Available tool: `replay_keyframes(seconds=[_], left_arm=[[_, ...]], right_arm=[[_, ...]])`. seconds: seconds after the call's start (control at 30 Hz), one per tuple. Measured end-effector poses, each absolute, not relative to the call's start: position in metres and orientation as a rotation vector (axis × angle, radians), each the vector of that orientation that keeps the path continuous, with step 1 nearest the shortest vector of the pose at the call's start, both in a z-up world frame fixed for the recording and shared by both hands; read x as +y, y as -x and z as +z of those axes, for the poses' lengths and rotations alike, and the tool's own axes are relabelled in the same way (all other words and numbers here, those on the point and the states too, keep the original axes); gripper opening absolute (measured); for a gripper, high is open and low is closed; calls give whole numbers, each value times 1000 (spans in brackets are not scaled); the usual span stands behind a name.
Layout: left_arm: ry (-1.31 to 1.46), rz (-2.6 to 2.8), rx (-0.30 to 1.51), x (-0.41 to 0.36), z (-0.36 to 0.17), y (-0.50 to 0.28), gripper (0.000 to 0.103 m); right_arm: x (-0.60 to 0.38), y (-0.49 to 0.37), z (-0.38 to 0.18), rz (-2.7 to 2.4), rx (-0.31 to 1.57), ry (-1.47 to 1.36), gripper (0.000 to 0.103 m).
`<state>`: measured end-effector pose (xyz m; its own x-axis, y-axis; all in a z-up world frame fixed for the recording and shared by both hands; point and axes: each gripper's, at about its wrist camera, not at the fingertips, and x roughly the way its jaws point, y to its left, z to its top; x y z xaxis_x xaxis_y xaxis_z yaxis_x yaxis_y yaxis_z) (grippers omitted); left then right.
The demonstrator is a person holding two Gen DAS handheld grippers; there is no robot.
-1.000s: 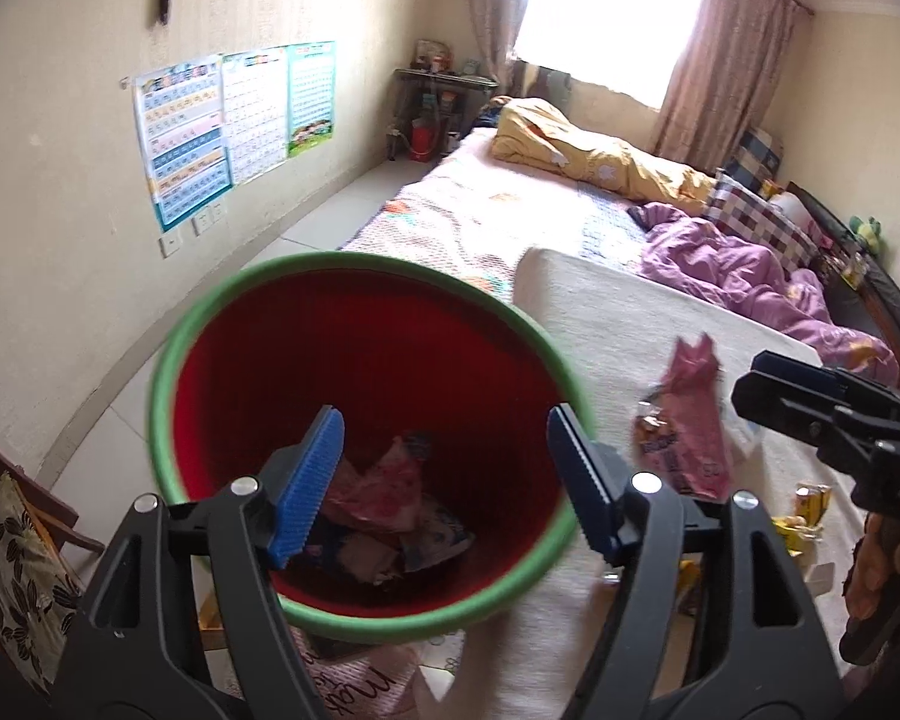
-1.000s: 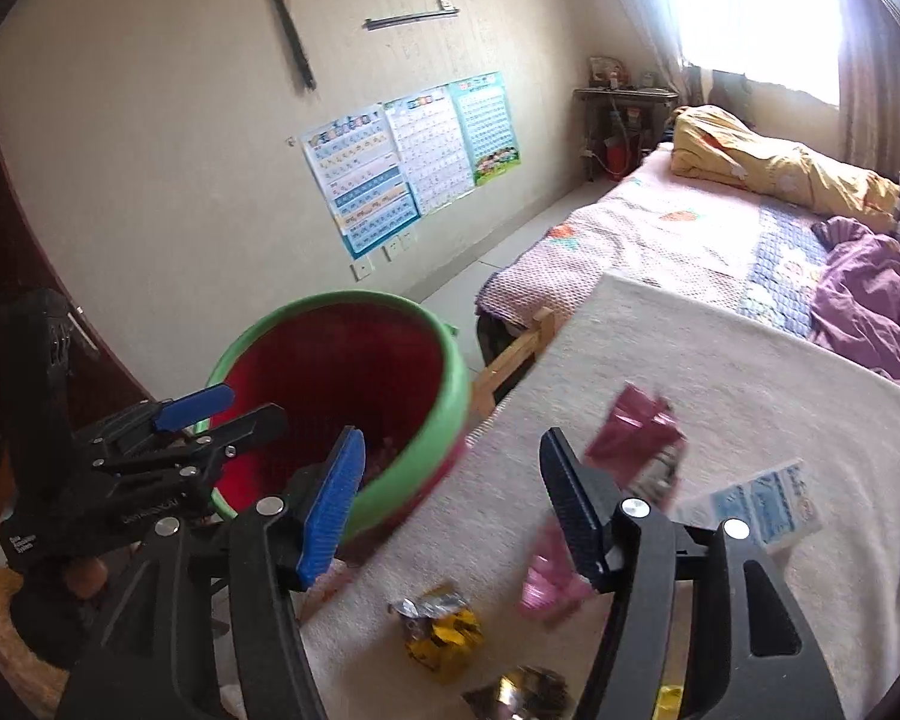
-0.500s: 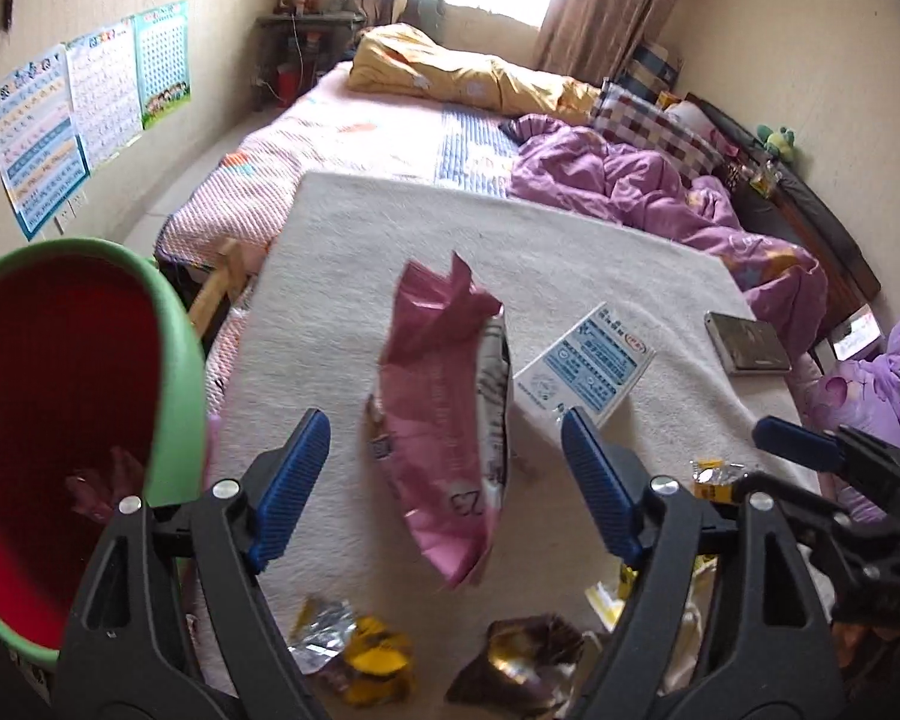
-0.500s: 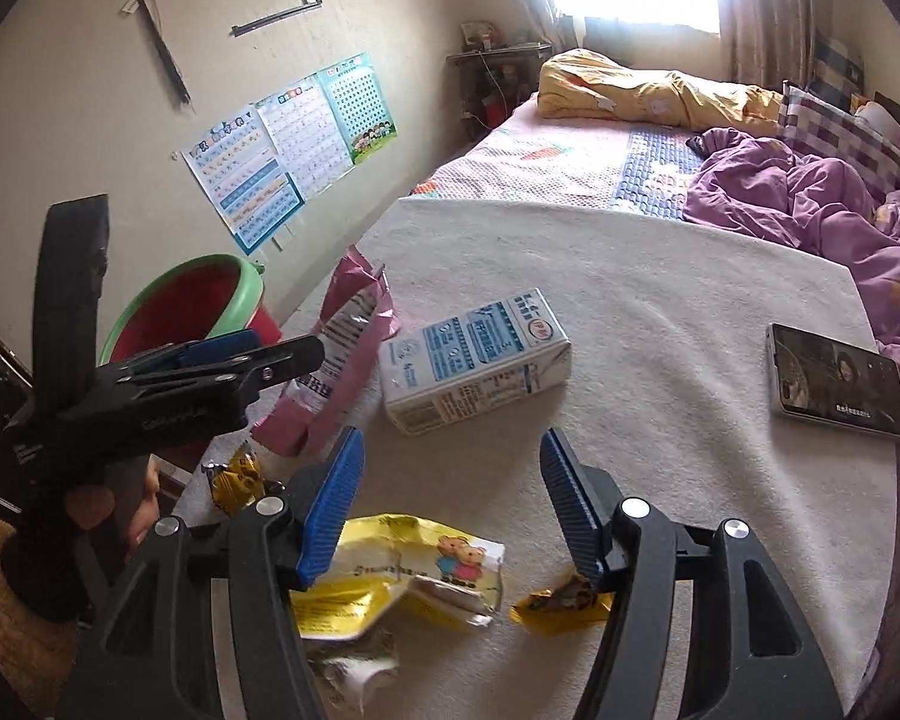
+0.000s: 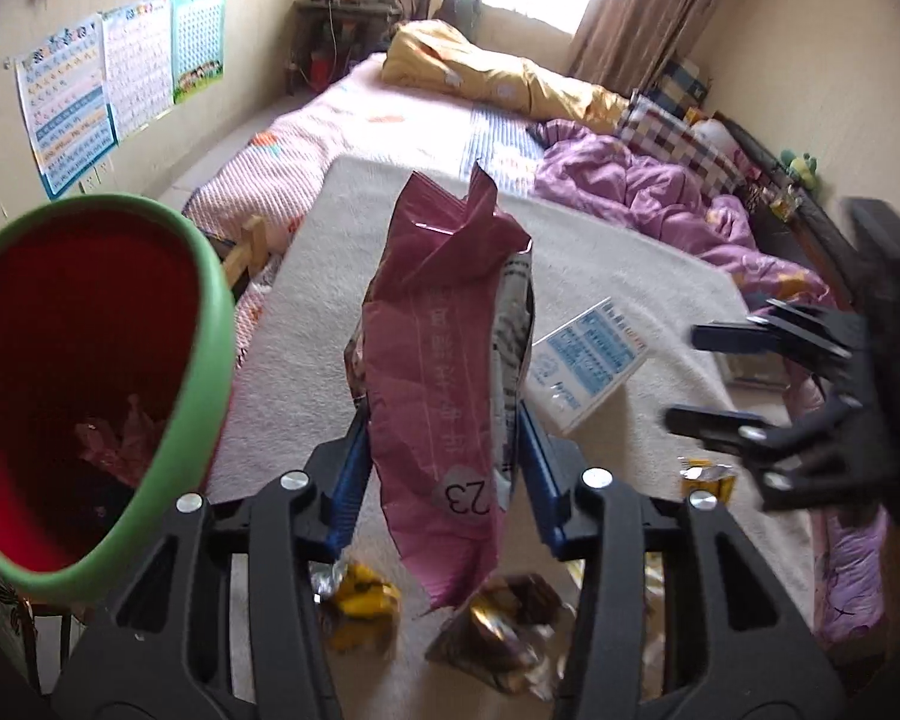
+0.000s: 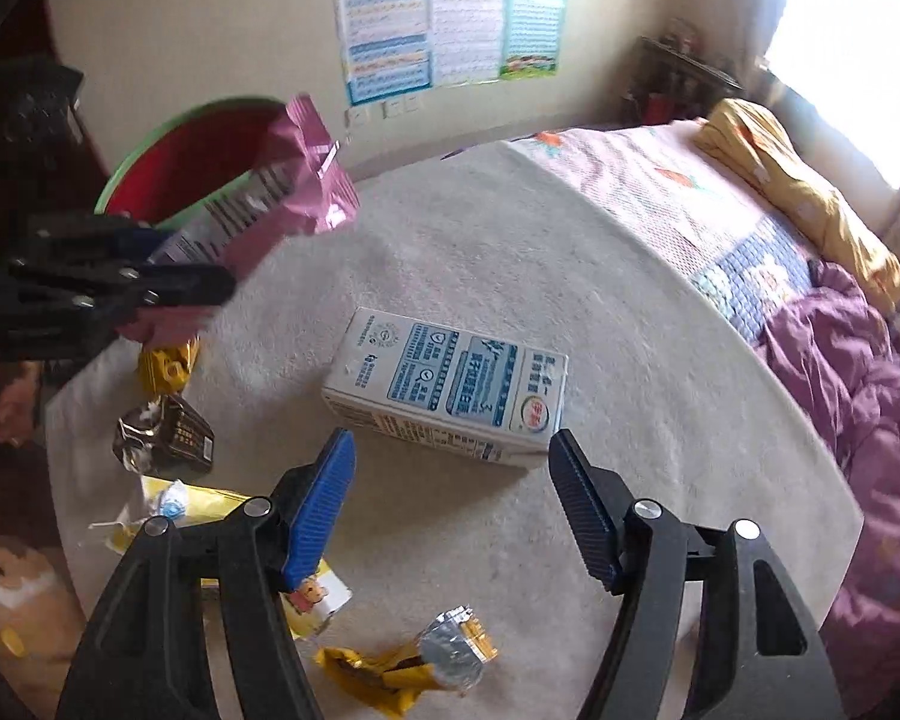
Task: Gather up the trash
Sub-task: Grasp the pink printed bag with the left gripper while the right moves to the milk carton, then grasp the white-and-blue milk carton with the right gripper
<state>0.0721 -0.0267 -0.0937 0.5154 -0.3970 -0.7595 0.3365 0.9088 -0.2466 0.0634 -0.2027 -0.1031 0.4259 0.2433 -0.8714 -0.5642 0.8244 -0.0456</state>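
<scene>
Right wrist: milk carton [image 6: 450, 387] beside wrappers [image 6: 165, 432] (bed [image 6: 690, 204] behind).

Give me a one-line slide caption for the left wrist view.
Left gripper clamps a pink snack bag above the littered cream blanket, beside the red bin.

left wrist view: looking along its fingers, tilting down, close over the cream blanket [image 5: 600, 252], facing the window.
right wrist view: pointing steeper down, close above the milk carton [image 6: 450, 384].
shared: carton, blanket, pink snack bag [image 5: 444, 378], red bin [image 5: 204, 276].
</scene>
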Motion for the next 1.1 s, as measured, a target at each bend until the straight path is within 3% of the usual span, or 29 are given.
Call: replay_keyframes(seconds=[0.27, 0.33, 0.6, 0.67, 0.77, 0.93, 1.1], left_arm=[[122, -373, 909, 2, -76, -18, 45], [117, -339, 914, 7, -79, -10, 45], [144, -300, 941, 14, -86, -3, 45], [140, -302, 929, 12, -83, -1, 45], [119, -299, 910, 9, -81, 1, 45], [115, -299, 915, 3, -88, -4, 45], [89, -311, 918, -9, -92, -27, 45]], right_arm=[[-164, -102, -135, 763, 1170, 742, 70], [-158, -105, -144, 784, 1189, 832, 76], [-155, -123, -172, 747, 1278, 870, 78], [-162, -120, -173, 753, 1304, 787, 65], [-181, -117, -166, 706, 1318, 582, 54], [-223, -101, -162, 612, 1325, 132, 54], [-229, -67, -150, 500, 1181, 107, 55]])
